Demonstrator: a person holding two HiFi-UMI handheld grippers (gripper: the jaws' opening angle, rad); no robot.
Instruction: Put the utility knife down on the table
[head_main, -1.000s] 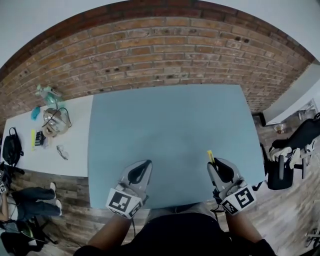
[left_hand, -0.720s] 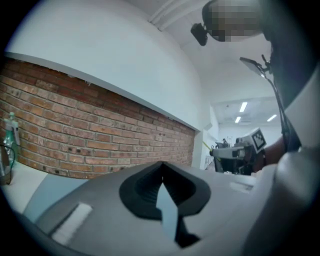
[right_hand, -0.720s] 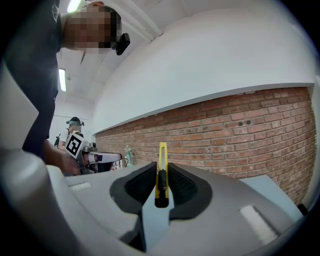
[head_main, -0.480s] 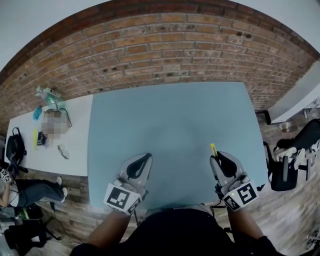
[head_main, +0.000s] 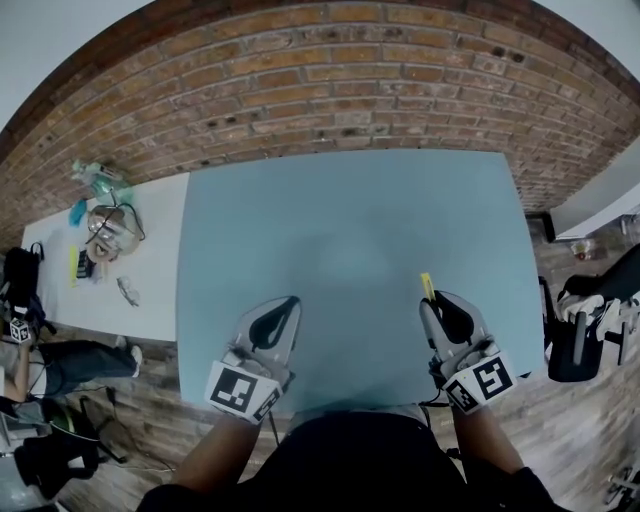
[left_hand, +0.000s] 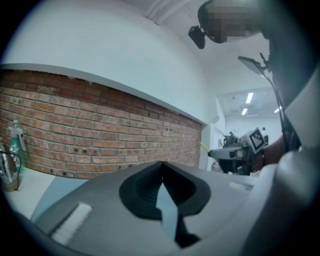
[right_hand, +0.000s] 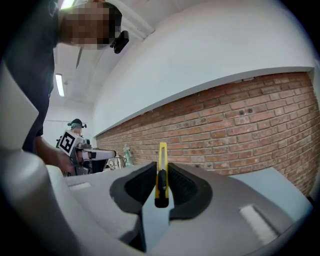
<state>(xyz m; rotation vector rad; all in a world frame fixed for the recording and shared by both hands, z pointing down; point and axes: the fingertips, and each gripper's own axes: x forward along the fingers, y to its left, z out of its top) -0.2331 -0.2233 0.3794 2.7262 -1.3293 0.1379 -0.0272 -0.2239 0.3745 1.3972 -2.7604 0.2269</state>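
At the far left of the head view, at about nine o'clock, stands a white rectangular side table (head_main: 150, 270) with small clutter on it, among it a shiny wire-handled jar (head_main: 108, 232) and a pale green plastic bottle (head_main: 100, 183). Below it, at eight o'clock, a seated person's legs in dark trousers (head_main: 75, 362) lie over the wooden floor.

A large blue-grey table (head_main: 350, 220) fills the middle, and a red brick wall (head_main: 330, 90) runs behind it from ten to two o'clock.

Over the near edge of this table, at about seven o'clock, the left gripper (head_main: 293, 300) points to one o'clock. Its own view shows the left gripper (left_hand: 161, 167) with the two grey jaws pressed together at the tips and nothing between them; only the table surface shows through the gap lower down.

At five o'clock the right gripper (head_main: 432, 302) points nearly to twelve. It pinches a slim yellow utility knife (head_main: 427, 286), whose front end sticks out past the jaw tips over the near right part of the table. From the right gripper (right_hand: 161, 165) view, the knife (right_hand: 162, 152) stands on edge between the ribbed black pads, both pressing on it. Whether the knife touches the table I cannot tell.

At four o'clock, beyond the table's right edge, is a black chair (head_main: 575, 345).
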